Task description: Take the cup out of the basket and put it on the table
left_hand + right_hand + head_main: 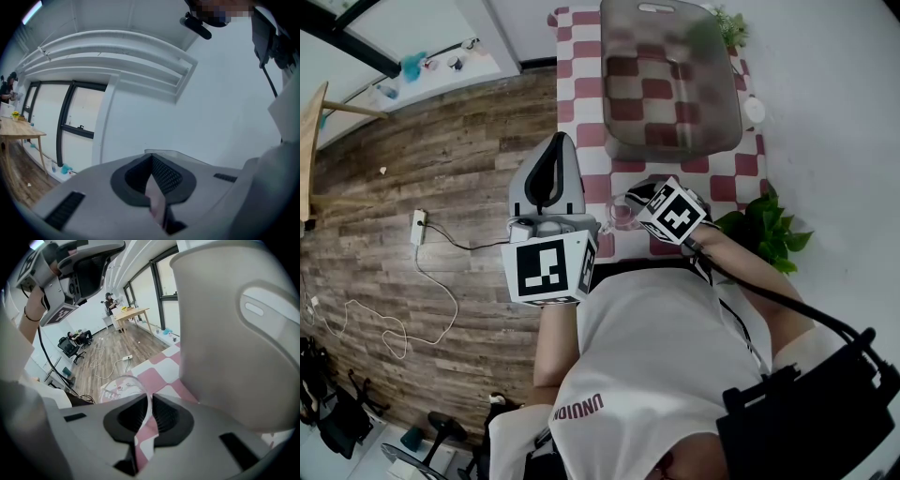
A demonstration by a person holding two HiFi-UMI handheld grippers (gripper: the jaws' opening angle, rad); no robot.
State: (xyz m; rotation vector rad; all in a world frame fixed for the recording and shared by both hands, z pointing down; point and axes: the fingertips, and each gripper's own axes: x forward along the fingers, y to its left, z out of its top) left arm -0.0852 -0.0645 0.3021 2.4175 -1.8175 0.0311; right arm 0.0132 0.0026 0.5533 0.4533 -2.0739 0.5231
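A clear glass cup (pixel 622 216) is over the near end of the red-and-white checked table (pixel 580 122), outside the grey basket (pixel 619 142). My right gripper (pixel 636 202) is shut on the cup's rim. In the right gripper view the cup (pixel 121 386) curves into the closed jaws of that gripper (pixel 149 416), and the basket's wall (pixel 234 343) fills the right side. I cannot tell whether the cup rests on the cloth. My left gripper (pixel 557 142) hangs over the table's left edge, shut and holding nothing. In its own view the left gripper (pixel 157 187) points up at a white wall.
A leafy plant (pixel 769 230) stands right of the table, close to my right arm. A small white disc (pixel 755 110) lies by the basket's right side. On the wooden floor to the left are a power strip (pixel 418 226) and its cable.
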